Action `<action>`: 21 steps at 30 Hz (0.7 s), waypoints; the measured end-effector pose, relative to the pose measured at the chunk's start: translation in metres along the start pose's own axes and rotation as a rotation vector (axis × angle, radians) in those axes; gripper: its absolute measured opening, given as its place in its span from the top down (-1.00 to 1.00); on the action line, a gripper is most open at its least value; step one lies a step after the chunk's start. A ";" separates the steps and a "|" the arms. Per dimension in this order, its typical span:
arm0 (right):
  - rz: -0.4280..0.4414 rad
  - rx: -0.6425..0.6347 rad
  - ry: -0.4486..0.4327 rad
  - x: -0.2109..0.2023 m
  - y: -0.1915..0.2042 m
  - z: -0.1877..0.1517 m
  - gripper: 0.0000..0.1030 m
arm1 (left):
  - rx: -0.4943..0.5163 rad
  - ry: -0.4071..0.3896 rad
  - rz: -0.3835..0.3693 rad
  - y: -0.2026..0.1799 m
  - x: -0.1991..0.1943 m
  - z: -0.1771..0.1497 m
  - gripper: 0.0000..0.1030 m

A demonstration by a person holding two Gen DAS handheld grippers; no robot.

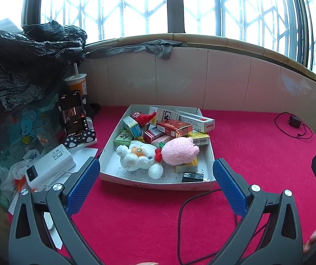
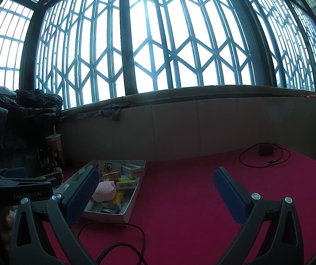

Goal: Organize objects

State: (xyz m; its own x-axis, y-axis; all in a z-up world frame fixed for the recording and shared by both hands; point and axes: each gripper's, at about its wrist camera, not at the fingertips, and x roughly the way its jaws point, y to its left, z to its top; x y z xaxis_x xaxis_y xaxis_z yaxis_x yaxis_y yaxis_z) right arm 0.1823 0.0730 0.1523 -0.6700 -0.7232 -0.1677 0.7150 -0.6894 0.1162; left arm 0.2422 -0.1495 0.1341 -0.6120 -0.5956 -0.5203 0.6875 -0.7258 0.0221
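A shallow white cardboard tray (image 1: 158, 182) sits on napped crimson cloth (image 1: 257, 154). Inside, a fluffy pink plush (image 1: 180, 151) and a white fleecy plush (image 1: 135, 156) lie by glossy printed cartons (image 1: 175, 127). Crinkled black plastic film (image 1: 25, 57) looms beside matt glazed wall tiles (image 1: 180, 81).

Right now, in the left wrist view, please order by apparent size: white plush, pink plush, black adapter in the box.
1. white plush
2. pink plush, nearly alike, so unsure
3. black adapter, clearly smallest
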 end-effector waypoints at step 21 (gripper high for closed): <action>0.003 0.009 0.025 0.004 -0.001 -0.004 -1.00 | 0.001 0.016 -0.022 -0.002 0.004 -0.004 -0.99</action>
State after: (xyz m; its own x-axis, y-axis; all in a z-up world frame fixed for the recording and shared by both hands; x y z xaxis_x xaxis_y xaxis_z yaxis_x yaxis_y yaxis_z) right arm 0.1797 0.0704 0.1476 -0.6622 -0.7243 -0.1920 0.7154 -0.6873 0.1258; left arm 0.2401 -0.1491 0.1283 -0.6208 -0.5739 -0.5341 0.6736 -0.7390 0.0110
